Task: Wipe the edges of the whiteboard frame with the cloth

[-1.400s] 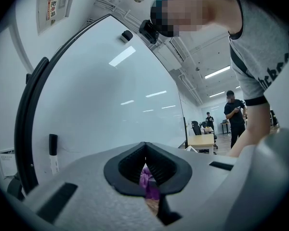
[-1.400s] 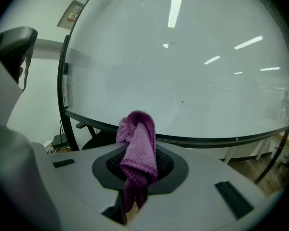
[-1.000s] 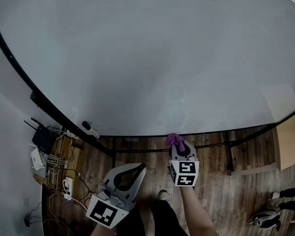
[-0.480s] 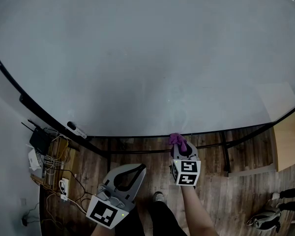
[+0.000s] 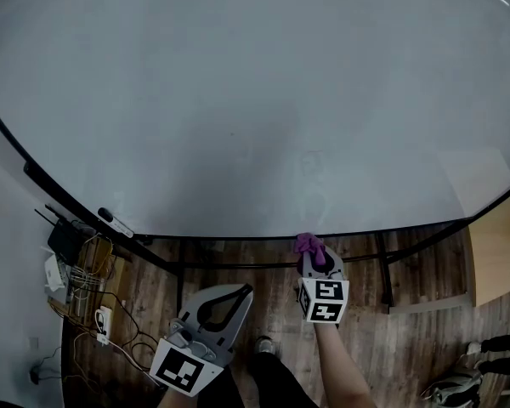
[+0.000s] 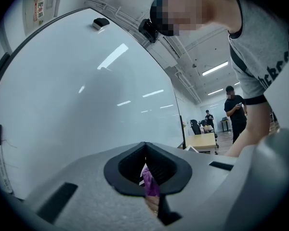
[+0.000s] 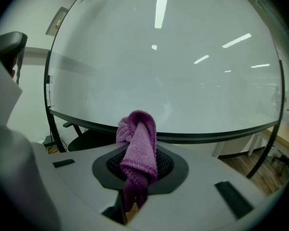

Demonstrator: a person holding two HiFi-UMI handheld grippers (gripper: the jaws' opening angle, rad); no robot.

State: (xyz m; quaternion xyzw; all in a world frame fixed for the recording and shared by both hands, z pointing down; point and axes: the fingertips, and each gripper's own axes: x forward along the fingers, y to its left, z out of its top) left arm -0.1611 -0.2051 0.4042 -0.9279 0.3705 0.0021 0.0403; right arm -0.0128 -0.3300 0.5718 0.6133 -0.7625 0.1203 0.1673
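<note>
I see a black router [image 5: 65, 240] amid tangled cables [image 5: 110, 334] on the wood floor [image 5: 433, 313], a wooden desk [image 5: 498, 257] at right.

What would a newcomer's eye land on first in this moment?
The big whiteboard fills most of the head view, with its dark frame curving along the bottom. Just below that lower edge, the right gripper holds a bunched purple cloth in its jaws. The left gripper sits lower left, jaws together on nothing, beside a tangle of cables on the floor.
</note>
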